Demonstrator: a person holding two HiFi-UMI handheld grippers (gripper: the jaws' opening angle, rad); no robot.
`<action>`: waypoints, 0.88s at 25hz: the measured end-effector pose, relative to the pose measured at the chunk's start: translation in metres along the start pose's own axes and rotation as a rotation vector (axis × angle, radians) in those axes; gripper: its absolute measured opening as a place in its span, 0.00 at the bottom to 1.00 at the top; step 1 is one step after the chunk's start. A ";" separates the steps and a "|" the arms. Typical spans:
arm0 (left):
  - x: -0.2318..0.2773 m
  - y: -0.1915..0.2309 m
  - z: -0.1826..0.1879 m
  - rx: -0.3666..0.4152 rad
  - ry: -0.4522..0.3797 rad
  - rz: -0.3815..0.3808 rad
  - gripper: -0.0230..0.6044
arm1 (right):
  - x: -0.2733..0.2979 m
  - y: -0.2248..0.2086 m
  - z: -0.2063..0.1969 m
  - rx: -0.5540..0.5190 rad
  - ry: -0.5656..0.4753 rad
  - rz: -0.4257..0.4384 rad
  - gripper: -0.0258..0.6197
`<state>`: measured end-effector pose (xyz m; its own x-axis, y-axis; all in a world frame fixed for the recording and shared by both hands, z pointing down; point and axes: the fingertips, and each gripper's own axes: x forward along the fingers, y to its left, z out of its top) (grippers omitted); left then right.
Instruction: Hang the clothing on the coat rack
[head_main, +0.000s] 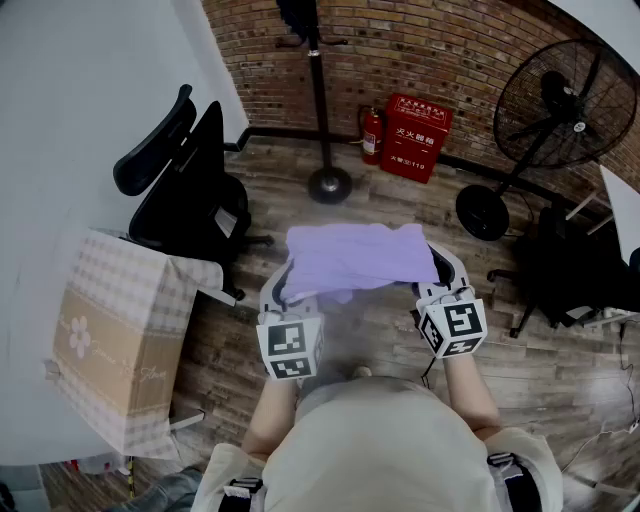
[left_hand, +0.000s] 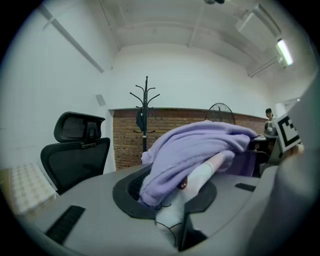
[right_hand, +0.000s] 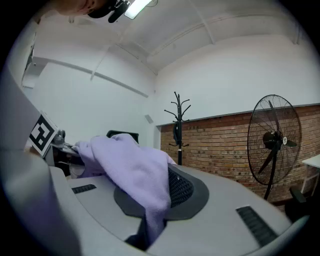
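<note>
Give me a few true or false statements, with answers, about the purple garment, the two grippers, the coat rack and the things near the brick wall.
1. The purple garment spans between the left gripper and the right gripper. True.
2. The garment hangs on the coat rack. False: the rack stands apart by the brick wall, and the grippers hold the garment.
3. A standing fan is on the right in the head view. True.
4. The fire extinguisher stands left of the rack. False: it stands to the rack's right, beside a red box.
5. The right gripper is empty. False: its jaws pinch a fold of the garment.
</note>
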<state>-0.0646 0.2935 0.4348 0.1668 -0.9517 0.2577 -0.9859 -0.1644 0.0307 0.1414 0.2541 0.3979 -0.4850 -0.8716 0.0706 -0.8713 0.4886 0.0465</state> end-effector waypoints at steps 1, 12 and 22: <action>-0.002 -0.001 0.003 0.002 -0.009 -0.001 0.17 | -0.001 0.000 0.000 0.001 0.000 0.001 0.07; -0.013 -0.008 0.006 0.000 -0.024 0.008 0.17 | -0.012 0.001 0.010 0.002 -0.025 0.025 0.07; -0.020 -0.018 0.007 -0.018 -0.034 0.006 0.17 | -0.022 -0.001 0.013 -0.003 -0.040 0.042 0.07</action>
<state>-0.0501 0.3135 0.4228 0.1604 -0.9610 0.2253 -0.9870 -0.1539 0.0463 0.1523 0.2726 0.3836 -0.5241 -0.8510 0.0327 -0.8497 0.5251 0.0470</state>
